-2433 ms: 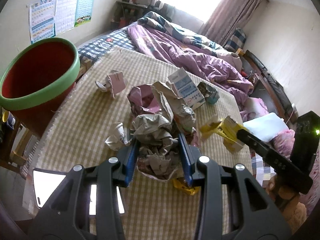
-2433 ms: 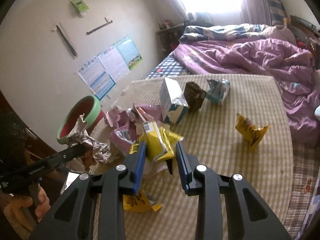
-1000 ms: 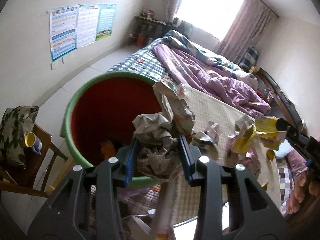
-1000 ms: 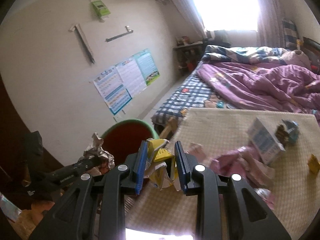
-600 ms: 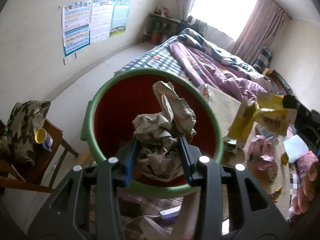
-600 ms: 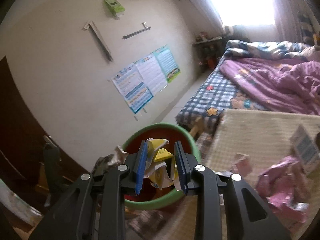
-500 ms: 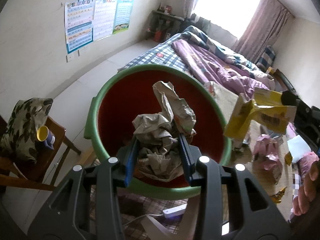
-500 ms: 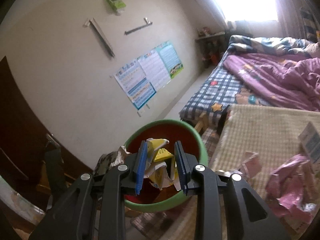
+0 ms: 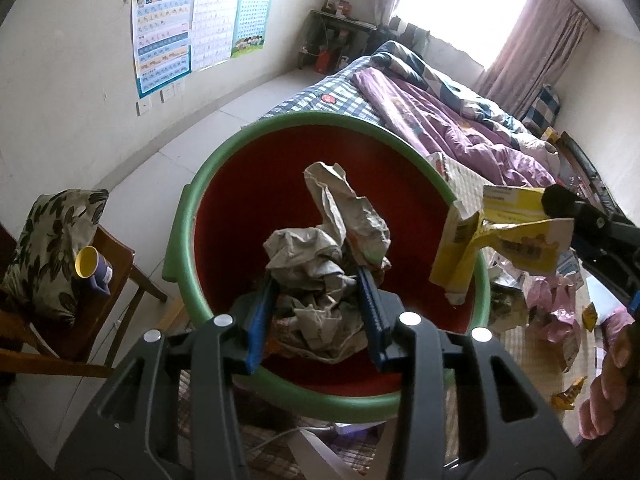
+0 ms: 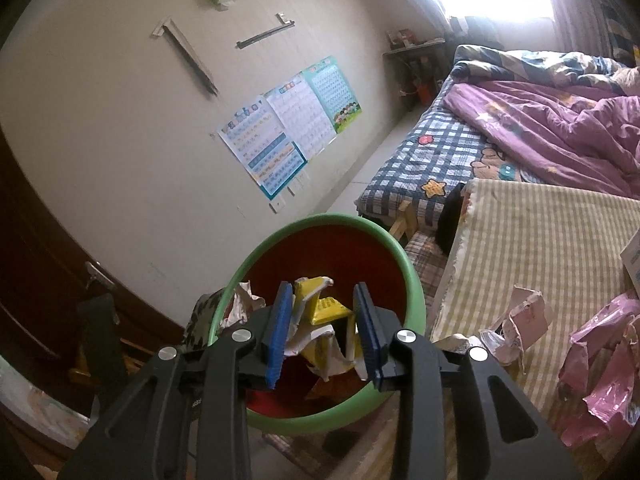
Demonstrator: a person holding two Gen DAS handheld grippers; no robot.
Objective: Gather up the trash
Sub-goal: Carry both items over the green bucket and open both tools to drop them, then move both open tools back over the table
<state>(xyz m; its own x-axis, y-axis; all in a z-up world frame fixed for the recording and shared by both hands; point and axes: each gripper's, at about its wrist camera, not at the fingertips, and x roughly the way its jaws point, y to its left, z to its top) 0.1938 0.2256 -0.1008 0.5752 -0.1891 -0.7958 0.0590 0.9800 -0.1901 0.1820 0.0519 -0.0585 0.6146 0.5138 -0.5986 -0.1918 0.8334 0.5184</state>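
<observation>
My left gripper (image 9: 318, 300) is shut on a wad of crumpled grey-brown paper (image 9: 326, 256) and holds it above the mouth of the green-rimmed red bin (image 9: 224, 168). My right gripper (image 10: 324, 320) is shut on a yellow and white wrapper (image 10: 320, 312) over the same bin (image 10: 320, 224). The wrapper (image 9: 500, 240) also shows in the left wrist view, hanging over the bin's right rim. The paper wad (image 10: 244, 300) shows at the bin's left rim in the right wrist view.
The checked table (image 10: 540, 240) lies right of the bin with a pink bag (image 10: 600, 364) and torn paper (image 10: 516, 320) on it. A wooden chair (image 9: 96, 292) with a cushion and a yellow cup (image 9: 90, 262) stands left. A bed with a purple quilt (image 9: 440, 112) is behind.
Both grippers have moved a little further over the bin with their loads held. The bin fills more of both views than half a second ago.
</observation>
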